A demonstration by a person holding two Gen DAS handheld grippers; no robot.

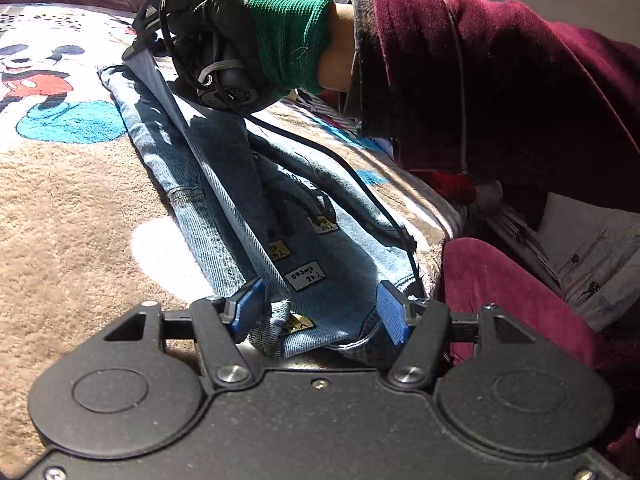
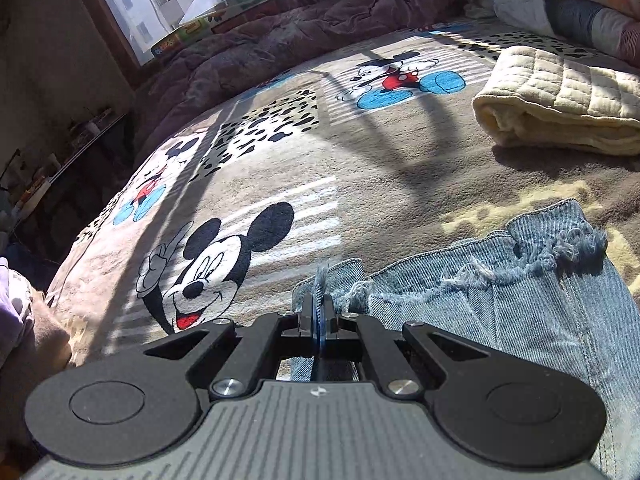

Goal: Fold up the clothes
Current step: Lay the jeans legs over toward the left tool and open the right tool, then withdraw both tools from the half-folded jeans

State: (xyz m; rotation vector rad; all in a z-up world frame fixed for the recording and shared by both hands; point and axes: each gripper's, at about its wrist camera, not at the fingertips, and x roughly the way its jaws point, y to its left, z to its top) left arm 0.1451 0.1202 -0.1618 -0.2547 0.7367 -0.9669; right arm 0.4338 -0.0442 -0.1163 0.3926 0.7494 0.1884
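You're pinching the jeans [image 2: 500, 320] frayed hem w/ right gripper [image 2: 319, 316] clenched; left gripper [image 1: 320, 312] gaping, straddling waistband to pin it.

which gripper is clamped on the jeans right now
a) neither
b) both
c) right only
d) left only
c: the right gripper has its fingers pressed together on the frayed hem of the jeans, while the left gripper is spread open around the waistband end.
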